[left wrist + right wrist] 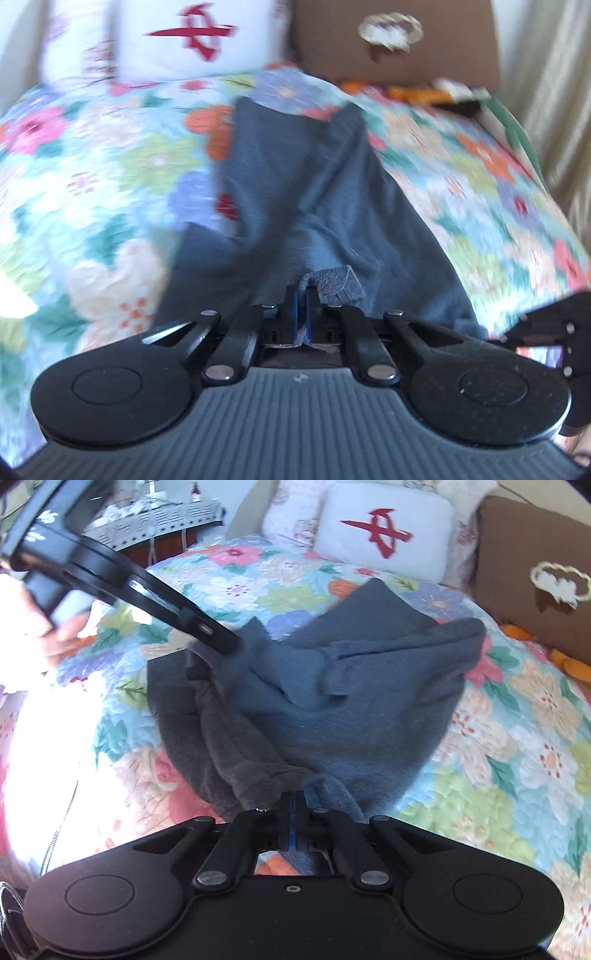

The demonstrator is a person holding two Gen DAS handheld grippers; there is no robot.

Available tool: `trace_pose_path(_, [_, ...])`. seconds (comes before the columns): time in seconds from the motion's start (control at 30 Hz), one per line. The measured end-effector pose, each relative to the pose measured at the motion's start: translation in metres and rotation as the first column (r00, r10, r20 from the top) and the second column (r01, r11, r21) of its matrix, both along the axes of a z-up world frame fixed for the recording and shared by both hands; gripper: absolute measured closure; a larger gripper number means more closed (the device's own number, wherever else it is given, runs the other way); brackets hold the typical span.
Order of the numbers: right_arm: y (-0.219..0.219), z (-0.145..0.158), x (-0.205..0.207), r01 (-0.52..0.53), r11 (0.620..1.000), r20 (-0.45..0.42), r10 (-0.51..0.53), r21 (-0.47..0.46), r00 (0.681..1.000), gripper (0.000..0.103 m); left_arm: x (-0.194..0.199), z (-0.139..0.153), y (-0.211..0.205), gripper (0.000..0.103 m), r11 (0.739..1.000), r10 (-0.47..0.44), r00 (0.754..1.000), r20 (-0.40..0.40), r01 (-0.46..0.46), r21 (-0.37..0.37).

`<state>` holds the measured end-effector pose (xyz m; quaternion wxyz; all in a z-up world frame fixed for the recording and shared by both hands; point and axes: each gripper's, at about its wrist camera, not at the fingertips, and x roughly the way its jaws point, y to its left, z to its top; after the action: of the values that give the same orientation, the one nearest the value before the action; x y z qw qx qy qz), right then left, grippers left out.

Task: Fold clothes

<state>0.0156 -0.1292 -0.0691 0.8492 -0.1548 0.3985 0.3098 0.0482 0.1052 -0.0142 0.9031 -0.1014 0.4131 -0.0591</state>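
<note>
Bedroom setting: a bed under a floral quilt (480, 738), daylight glare washing out the area left of the right fingers.

Left gripper (302, 302): fingers pressed together, clamped on a bunched edge of the dark blue-grey garment (314, 206). A small fold of the cloth pokes up just beyond and to the right of the fingertips. Ahead of the fingers the garment runs away as a long tapering panel over the quilt (110, 184). Left-wrist view is motion-blurred.

Right gripper (293, 805): fingers together, clamped on another edge of the same garment (351, 701). Directly ahead of them the cloth lies in a rumpled heap, greyer folds to the left of the fingers, bluer fabric ahead and to the right, one corner pointing toward the pillows.

In the right-wrist view the left gripper (231, 646) reaches in from the upper left, its tip meeting the cloth's far-left edge, the person's left hand (55, 627) around its handle.

Beyond the garment: a white pillow with a red mark (384, 535) at the head of the bed, a brown cushion (517, 572) to the right of it, a draped side table (166, 520) off to the far left.
</note>
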Motion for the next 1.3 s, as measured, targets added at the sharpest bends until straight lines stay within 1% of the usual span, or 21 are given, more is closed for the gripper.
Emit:
trace_pose_path(0.07, [-0.009, 0.002, 0.005, 0.045, 0.999, -0.028, -0.044, 0.016, 0.999, 0.103, -0.003, -0.004, 0.025, 0.099, 0.992, 0.113, 0.993, -0.028, -0.115, -0.058])
trace_pose_path(0.13, [-0.018, 0.003, 0.011, 0.087, 0.995, -0.060, -0.085, 0.037, 0.995, 0.103, -0.006, -0.013, 0.047, 0.100, 0.970, 0.214, 0.974, -0.073, -0.221, -0.104])
trace_pose_path(0.23, [-0.033, 0.004, 0.021, 0.146, 0.975, -0.173, -0.116, 0.170, 0.978, 0.100, -0.008, -0.033, 0.066, 0.100, 0.937, 0.315, 0.938, -0.147, -0.331, -0.108])
trace_pose_path(0.27, [-0.036, 0.003, 0.023, 0.164, 0.962, -0.211, -0.118, 0.218, 0.970, 0.095, -0.008, -0.037, 0.068, 0.100, 0.932, 0.326, 0.932, -0.157, -0.345, -0.109])
trace_pose_path(0.33, [-0.037, 0.000, 0.025, 0.195, 0.935, -0.276, -0.113, 0.295, 0.955, 0.092, -0.011, -0.038, 0.064, 0.100, 0.936, 0.313, 0.937, -0.152, -0.331, -0.114])
trace_pose_path(0.47, [-0.026, -0.012, 0.027, 0.213, 0.920, -0.346, -0.093, 0.329, 0.933, 0.060, -0.008, -0.022, 0.045, 0.093, 0.971, 0.213, 0.973, -0.091, -0.221, -0.090])
trace_pose_path(0.5, [-0.023, -0.014, 0.027, 0.222, 0.918, -0.353, -0.099, 0.328, 0.930, 0.057, -0.007, -0.019, 0.039, 0.090, 0.979, 0.187, 0.979, -0.078, -0.193, -0.070])
trace_pose_path(0.53, [-0.022, -0.016, 0.028, 0.230, 0.914, -0.358, -0.103, 0.334, 0.928, 0.056, -0.007, -0.017, 0.034, 0.077, 0.985, 0.161, 0.985, -0.066, -0.165, -0.050])
trace_pose_path(0.57, [-0.020, -0.017, 0.029, 0.239, 0.908, -0.362, -0.106, 0.345, 0.926, 0.055, -0.006, -0.014, 0.029, 0.058, 0.990, 0.135, 0.989, -0.054, -0.137, -0.030])
trace_pose_path(0.63, [-0.016, -0.020, 0.031, 0.253, 0.897, -0.366, -0.112, 0.363, 0.924, 0.055, -0.004, -0.010, 0.018, 0.046, 0.997, 0.081, 0.996, -0.032, -0.080, 0.012])
trace_pose_path(0.67, [-0.013, -0.021, 0.033, 0.249, 0.899, -0.356, -0.114, 0.360, 0.927, 0.059, -0.003, -0.007, 0.012, 0.046, 0.998, 0.053, 0.998, -0.021, -0.053, 0.033])
trace_pose_path(0.7, [-0.008, -0.020, 0.033, 0.235, 0.908, -0.334, -0.115, 0.346, 0.935, 0.091, -0.002, -0.008, 0.009, 0.045, 0.999, 0.035, 0.999, -0.024, -0.034, 0.035])
trace_pose_path(0.73, [-0.003, -0.018, 0.031, 0.213, 0.919, -0.301, -0.110, 0.333, 0.947, 0.095, 0.001, -0.013, 0.008, 0.043, 1.000, 0.023, 0.999, -0.038, -0.022, 0.023])
trace_pose_path(0.83, [-0.001, 0.003, 0.017, 0.117, 0.931, -0.183, -0.055, 0.346, 0.982, 0.096, 0.016, -0.031, 0.004, 0.018, 0.999, 0.009, 0.993, -0.114, -0.004, 0.047])
trace_pose_path(0.9, [-0.006, 0.020, 0.004, 0.065, 0.925, -0.120, -0.020, 0.376, 0.993, 0.096, 0.022, -0.040, 0.006, 0.018, 0.998, 0.037, 0.988, -0.152, -0.029, 0.053])
trace_pose_path(0.93, [-0.009, 0.028, -0.002, 0.038, 0.921, -0.089, -0.004, 0.389, 0.996, 0.096, 0.024, -0.043, 0.009, 0.019, 0.998, 0.045, 0.987, -0.157, -0.038, 0.044])
trace_pose_path(1.0, [-0.013, 0.042, -0.012, -0.003, 0.916, -0.038, 0.019, 0.401, 0.999, 0.096, 0.023, -0.043, 0.014, 0.040, 0.999, 0.051, 0.989, -0.139, -0.048, 0.024])
trace_pose_path(1.07, [-0.013, 0.041, -0.012, -0.008, 0.928, -0.039, 0.025, 0.372, 0.999, 0.096, 0.023, -0.041, 0.019, 0.085, 0.997, 0.068, 0.988, -0.142, -0.063, 0.038])
trace_pose_path(1.1, [-0.012, 0.038, -0.010, 0.000, 0.938, -0.048, 0.018, 0.347, 0.999, 0.096, 0.024, -0.041, 0.021, 0.094, 0.996, 0.080, 0.985, -0.151, -0.073, 0.050])
trace_pose_path(1.13, [-0.010, 0.034, -0.008, 0.014, 0.945, -0.059, 0.006, 0.327, 0.998, 0.096, 0.024, -0.039, 0.024, 0.100, 0.995, 0.092, 0.985, -0.149, -0.085, 0.055])
trace_pose_path(1.3, [-0.010, 0.025, -0.002, 0.022, 0.952, -0.102, 0.010, 0.305, 0.995, 0.096, 0.012, -0.014, 0.038, 0.101, 0.991, 0.129, 0.987, -0.096, -0.131, -0.010])
